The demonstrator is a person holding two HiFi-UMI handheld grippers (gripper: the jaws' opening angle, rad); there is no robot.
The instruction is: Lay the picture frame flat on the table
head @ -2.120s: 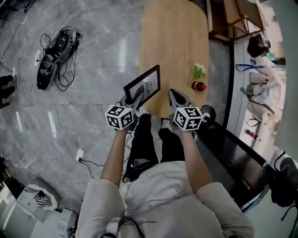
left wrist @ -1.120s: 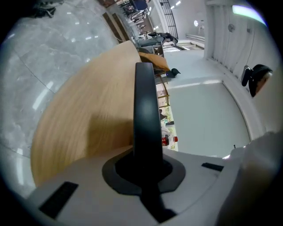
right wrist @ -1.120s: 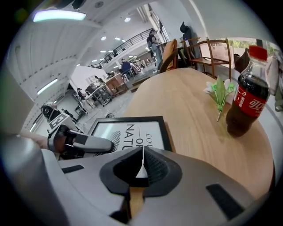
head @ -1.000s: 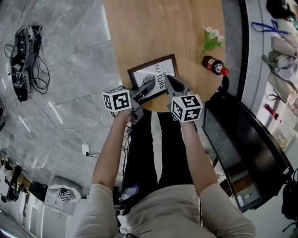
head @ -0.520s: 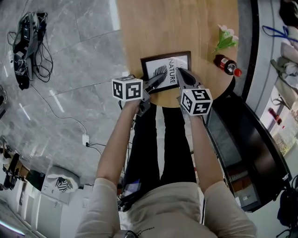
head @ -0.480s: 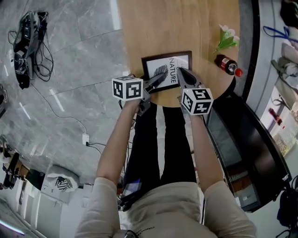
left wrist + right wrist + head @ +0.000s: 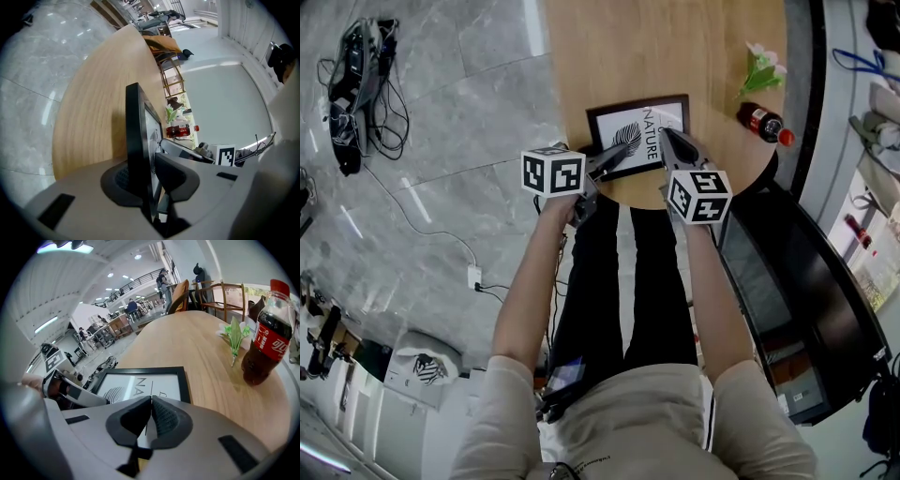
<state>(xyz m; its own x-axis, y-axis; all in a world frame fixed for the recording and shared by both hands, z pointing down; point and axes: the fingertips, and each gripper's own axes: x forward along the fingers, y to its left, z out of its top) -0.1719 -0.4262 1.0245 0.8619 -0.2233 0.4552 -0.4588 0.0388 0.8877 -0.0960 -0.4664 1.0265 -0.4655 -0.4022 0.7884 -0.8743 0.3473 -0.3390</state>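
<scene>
Comparing with two seconds back, the picture frame [image 7: 628,131] is no longer tipped up on edge. It now lies low over the counter [image 7: 656,37] with its print facing up, in the upper middle of the head view. Against half a second ago it sits almost where it did. The left tool [image 7: 149,176] stays clenched on the frame's left edge, the black moulding pinched between its pads. Whether that edge has met the wood cannot be told. The right tool [image 7: 151,413] is closed on nothing, its tips pressed together above the frame's near right part.

The frame's lower left corner is close to the rounded near rim of the counter, and its lower side runs just inside that rim. Above the frame, bare wood reaches the top of the head view. To the right, a cola bottle [image 7: 762,124] stands upright near the counter's right rim, with a green paper flower [image 7: 761,73] just above it. Both are apart from the frame, with a strip of bare wood between. Grey floor [image 7: 441,187] fills the left of the head view, with a tangle of cables [image 7: 352,84] at its upper left.
</scene>
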